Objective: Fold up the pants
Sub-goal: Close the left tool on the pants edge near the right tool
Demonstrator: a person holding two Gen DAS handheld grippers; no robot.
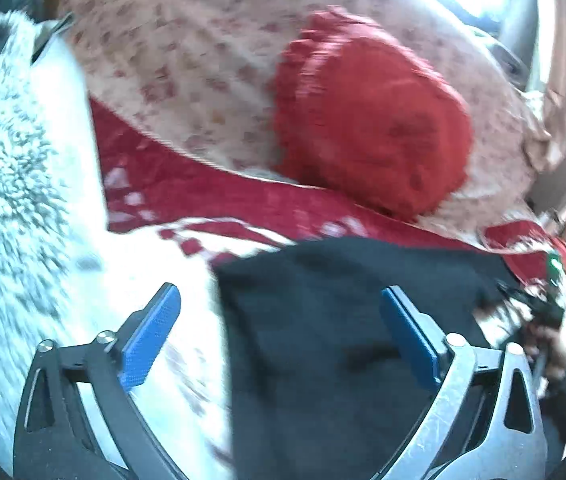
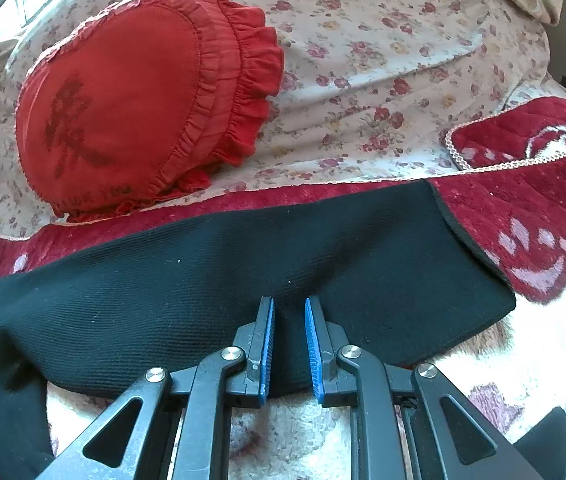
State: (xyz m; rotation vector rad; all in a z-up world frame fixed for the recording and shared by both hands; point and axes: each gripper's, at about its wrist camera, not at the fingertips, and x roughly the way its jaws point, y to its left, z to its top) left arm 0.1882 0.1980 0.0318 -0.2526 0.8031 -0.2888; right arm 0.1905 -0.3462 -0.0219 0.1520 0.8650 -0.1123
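Black pants (image 2: 243, 276) lie across a red and white patterned blanket (image 2: 523, 216) on a bed. My right gripper (image 2: 289, 312) is over the near edge of the pants, its blue pads (image 2: 269, 344) a narrow gap apart with a pinch of black cloth between them. In the blurred left wrist view the pants (image 1: 343, 320) fill the lower middle. My left gripper (image 1: 281, 300) is wide open above their left edge, holding nothing. Its right pad (image 1: 411, 336) is over the black cloth, its left pad (image 1: 151, 332) over the blanket.
A red frilled heart-shaped cushion (image 2: 135, 104) lies on a floral sheet (image 2: 383, 60) beyond the pants; it also shows in the left wrist view (image 1: 371, 120). A white fleecy fabric (image 1: 15, 168) is at the left. A hand (image 1: 555, 344) shows at the right edge.
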